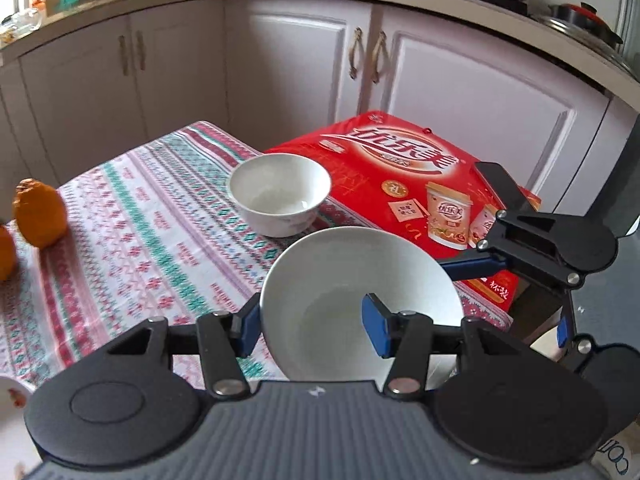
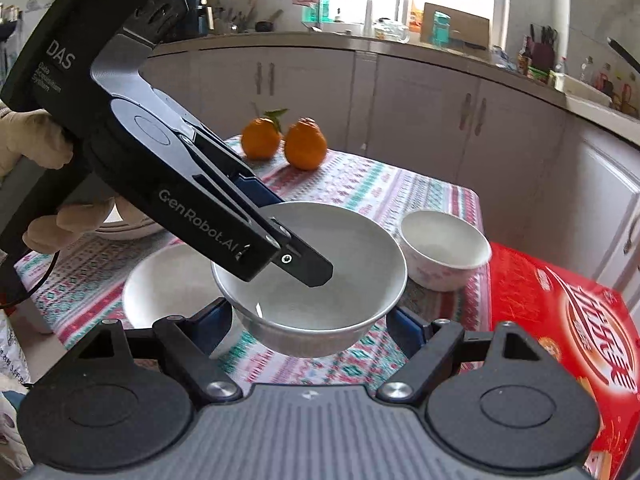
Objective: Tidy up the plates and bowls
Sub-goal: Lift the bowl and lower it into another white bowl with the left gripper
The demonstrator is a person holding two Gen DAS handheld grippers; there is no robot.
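Note:
A white bowl (image 1: pixel 360 304) (image 2: pixel 320 280) hangs tilted above the patterned tablecloth (image 1: pixel 120 220). My left gripper (image 1: pixel 312 326) is shut on its rim, one blue finger inside, one outside; in the right wrist view the left gripper (image 2: pixel 280 240) reaches in from the upper left. My right gripper (image 2: pixel 316 320) is open, its blue fingers either side of the bowl's base without clearly touching; it shows at the right in the left wrist view (image 1: pixel 520 256). A smaller white bowl (image 1: pixel 280 194) (image 2: pixel 444 248) stands on the table beyond. Another white bowl (image 2: pixel 168 284) sits below left.
Two oranges (image 2: pixel 284 142) (image 1: pixel 40 212) stand at the table's far side. A red carton (image 1: pixel 400 172) (image 2: pixel 560 320) lies on the table's corner. Stacked plates (image 2: pixel 124 228) show behind the left gripper. Kitchen cabinets (image 1: pixel 280 60) surround the table.

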